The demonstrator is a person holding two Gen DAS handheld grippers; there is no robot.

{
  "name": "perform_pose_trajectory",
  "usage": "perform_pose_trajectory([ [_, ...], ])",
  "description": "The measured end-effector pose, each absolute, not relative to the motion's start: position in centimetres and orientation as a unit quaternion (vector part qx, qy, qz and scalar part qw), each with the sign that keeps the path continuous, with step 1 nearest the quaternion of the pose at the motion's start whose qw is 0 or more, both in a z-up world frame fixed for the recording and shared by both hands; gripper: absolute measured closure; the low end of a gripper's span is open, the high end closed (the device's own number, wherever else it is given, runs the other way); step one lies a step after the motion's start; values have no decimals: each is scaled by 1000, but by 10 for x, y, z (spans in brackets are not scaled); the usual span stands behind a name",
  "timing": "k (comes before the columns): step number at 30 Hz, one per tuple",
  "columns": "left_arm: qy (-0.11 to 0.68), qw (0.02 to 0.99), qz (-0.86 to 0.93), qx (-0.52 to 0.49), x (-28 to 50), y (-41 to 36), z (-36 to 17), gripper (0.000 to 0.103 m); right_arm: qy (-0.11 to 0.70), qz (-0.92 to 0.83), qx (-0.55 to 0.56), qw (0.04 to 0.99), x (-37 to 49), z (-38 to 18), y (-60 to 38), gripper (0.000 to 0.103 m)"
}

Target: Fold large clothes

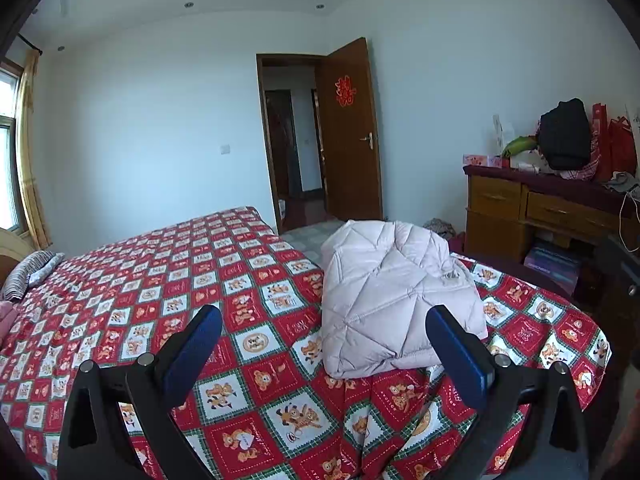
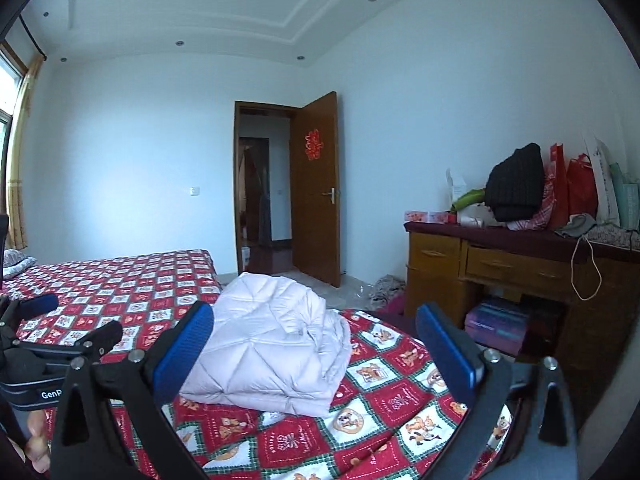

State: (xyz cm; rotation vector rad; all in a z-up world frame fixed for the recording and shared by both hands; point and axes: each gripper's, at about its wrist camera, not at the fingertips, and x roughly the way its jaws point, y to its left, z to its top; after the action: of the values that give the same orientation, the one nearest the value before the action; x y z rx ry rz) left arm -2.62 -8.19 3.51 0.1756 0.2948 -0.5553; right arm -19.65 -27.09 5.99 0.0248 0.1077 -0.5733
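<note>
A pale pink quilted jacket [image 1: 392, 292] lies folded into a thick bundle on the bed's red bear-print sheet [image 1: 160, 280], near the foot corner. My left gripper [image 1: 324, 316] hovers above and short of the bundle, blue pads wide apart with nothing between them. In the right wrist view the same jacket [image 2: 272, 332] sits just beyond my right gripper [image 2: 315, 312], which is open at full width and holds nothing. The left gripper [image 2: 72, 320] shows at that view's left edge, also open, over the sheet [image 2: 120, 280].
A wooden desk [image 2: 500, 256] piled with a black bag [image 2: 516, 184] and red bags stands right of the bed. A wooden door [image 2: 316, 184] is open at the back. A striped pillow [image 1: 28, 272] lies at the head. Clothes [image 2: 384, 288] lie on the floor.
</note>
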Motion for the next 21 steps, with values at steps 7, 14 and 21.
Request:
perform_pose_trajectory([
  [7,133,952,-267,74,-32,-73,43,1,39,-284,11,958,-203,62,-265,0],
  [14,135,953,-262,70,-31,-71,44,1,41,-281,16,959,-204,62,-265,0],
  [21,137,953,-260,69,-30,-70,43,1,44,-280,23,959,-204,61,-268,0],
])
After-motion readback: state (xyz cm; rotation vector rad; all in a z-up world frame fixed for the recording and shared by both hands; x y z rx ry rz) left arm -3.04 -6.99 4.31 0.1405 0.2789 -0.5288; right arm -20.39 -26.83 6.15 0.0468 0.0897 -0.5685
